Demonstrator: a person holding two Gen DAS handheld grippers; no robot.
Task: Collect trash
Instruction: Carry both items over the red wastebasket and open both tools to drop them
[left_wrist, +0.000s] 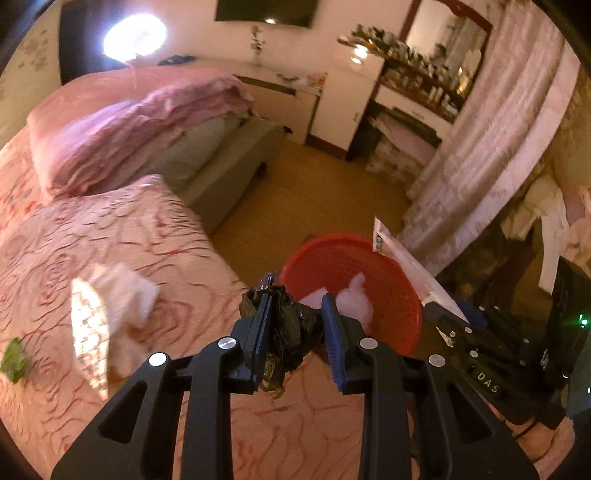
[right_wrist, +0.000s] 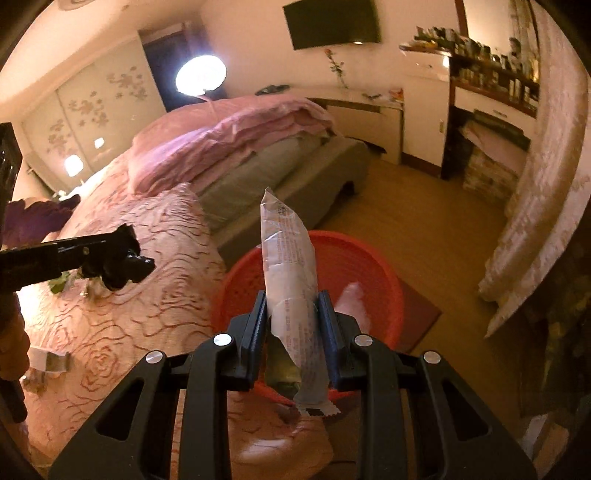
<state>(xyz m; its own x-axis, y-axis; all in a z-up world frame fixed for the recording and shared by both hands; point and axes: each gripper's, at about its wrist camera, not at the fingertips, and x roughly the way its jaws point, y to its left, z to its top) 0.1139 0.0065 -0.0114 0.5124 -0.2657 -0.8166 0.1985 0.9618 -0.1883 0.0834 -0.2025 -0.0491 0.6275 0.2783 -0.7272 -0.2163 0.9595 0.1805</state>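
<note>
Above the red basket (right_wrist: 369, 258) on the floor beside the bed (right_wrist: 129, 295), the right tool (right_wrist: 291, 306) grips a long wrapper (right_wrist: 291, 266), its long axis running upward over the opening. The left tool (left_wrist: 295, 314) clenches a black bag (left_wrist: 291, 332) short of the rim, so the right is nearer.
</note>
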